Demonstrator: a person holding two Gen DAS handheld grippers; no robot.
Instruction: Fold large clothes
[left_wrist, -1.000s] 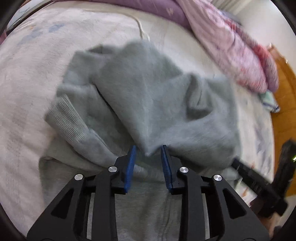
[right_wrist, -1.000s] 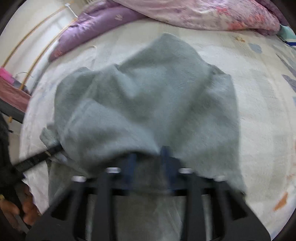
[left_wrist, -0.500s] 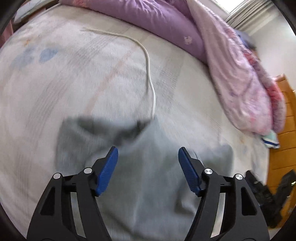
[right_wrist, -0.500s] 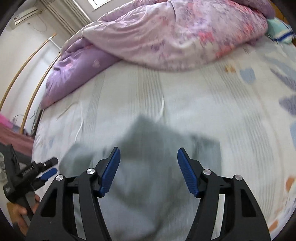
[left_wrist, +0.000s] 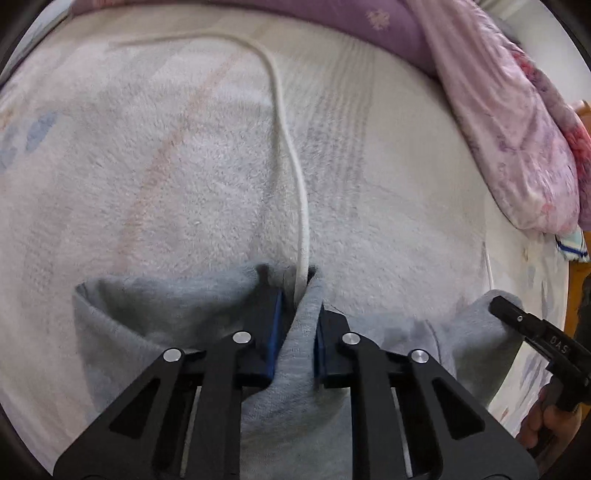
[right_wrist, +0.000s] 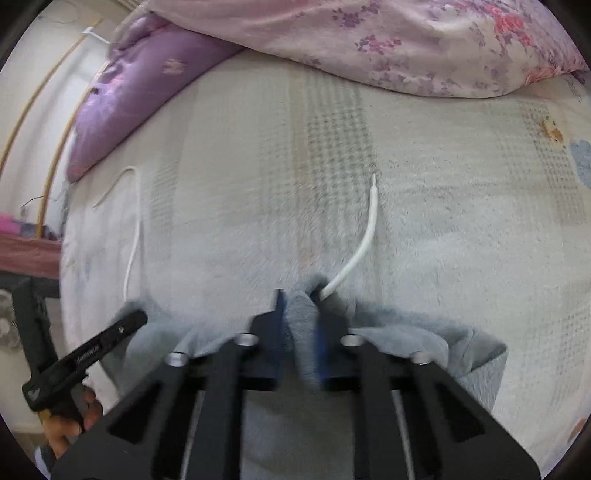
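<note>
Gripping the grey hoodie at the near edge of the bed, the left gripper and right gripper are each pinching a bunched fold between closed fingers. Keeping both pulls level is likely helping the fold lie even. The white drawstrings are trailing far across the bed, and the floral quilt is crowding the far side.

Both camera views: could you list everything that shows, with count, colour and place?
hoodie: one, grey, near edge of the bed, pinched at two spots
drawstrings: two, white, trailing from the hoodie across the bedsheet
bedsheet: one, pale fleecy, covering the bed
quilt: one, pink floral, far side
pillow: one, purple, beside the quilt
small cloth: one, white and blue, below the quilt's end
left gripper: black, blue pads, shut on hoodie
right gripper: same, shut on hoodie
</note>
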